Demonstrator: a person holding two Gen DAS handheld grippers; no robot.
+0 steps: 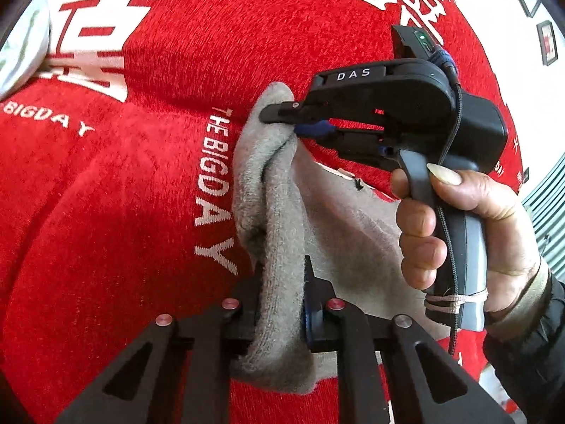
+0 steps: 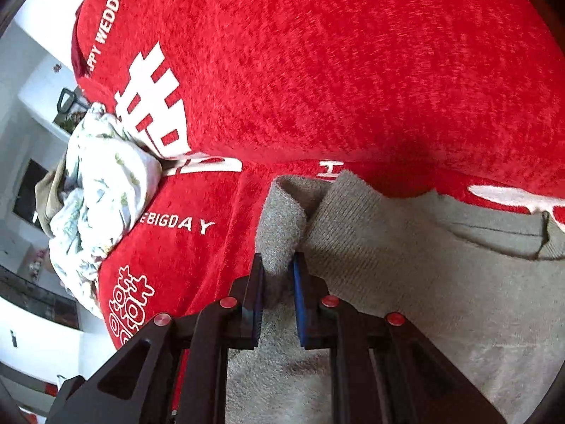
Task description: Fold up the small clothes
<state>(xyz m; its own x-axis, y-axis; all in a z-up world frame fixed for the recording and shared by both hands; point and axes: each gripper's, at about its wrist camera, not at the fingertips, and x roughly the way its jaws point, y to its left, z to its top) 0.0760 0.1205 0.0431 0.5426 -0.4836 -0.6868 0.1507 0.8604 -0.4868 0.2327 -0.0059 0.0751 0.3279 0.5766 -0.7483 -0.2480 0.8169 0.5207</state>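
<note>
Both hand-held grippers [image 1: 280, 304] [image 2: 279, 268] pinch the grey garment's [image 2: 406, 265] folded edge.

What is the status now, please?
Left gripper shut on grey garment. Right gripper shut on same edge. Garment on red cover. Nothing in the way.

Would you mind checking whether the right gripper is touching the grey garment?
Touching. The left wrist view shows the right gripper shut on a bunched edge of the grey garment.
</note>
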